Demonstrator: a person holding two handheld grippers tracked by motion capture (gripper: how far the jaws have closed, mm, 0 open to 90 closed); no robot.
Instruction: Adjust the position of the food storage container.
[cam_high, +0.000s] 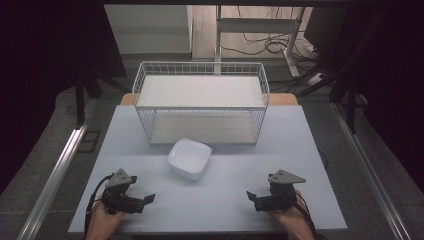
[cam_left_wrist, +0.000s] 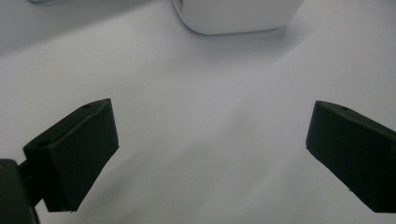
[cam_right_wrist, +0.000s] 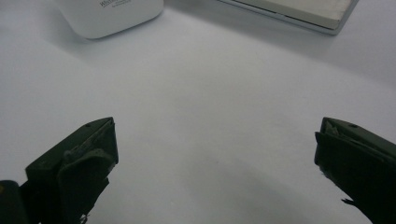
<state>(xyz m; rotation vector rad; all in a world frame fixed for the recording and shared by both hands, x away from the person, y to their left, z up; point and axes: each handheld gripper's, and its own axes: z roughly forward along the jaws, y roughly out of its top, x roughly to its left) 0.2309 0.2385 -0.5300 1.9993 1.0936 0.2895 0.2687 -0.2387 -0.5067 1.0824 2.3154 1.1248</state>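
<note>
On the pale grey table (cam_high: 300, 140), a white square plastic bowl with rounded corners (cam_high: 189, 158) sits near the middle, just in front of a white wire basket rack (cam_high: 200, 100) that stands at the far side. The rack holds a flat white shelf board on top and another below, and its near lower edge lies close behind the bowl without clearly touching it.

At the near left, the left tongs (cam_high: 145, 200) rest low over the table in the person's left hand (cam_high: 102, 220), pointing toward the centre. The left gripper view shows the two black jaws spread wide with bare table between them and nothing in their hold; the bowl (cam_left_wrist: 238, 16) lies well ahead, at the far edge of that view and a little to the right.

At the near right, the right tongs (cam_high: 251, 197) sit in the person's right hand (cam_high: 292, 215), also pointing inward. Their jaws stand wide apart and hold nothing. In the right gripper view the bowl (cam_right_wrist: 112, 16) lies far ahead to the left, with printed lettering on its side, and the rack's lower board (cam_right_wrist: 299, 11) shows at the far right.

The bowl lies between the two tongs and farther out, well apart from both.
</note>
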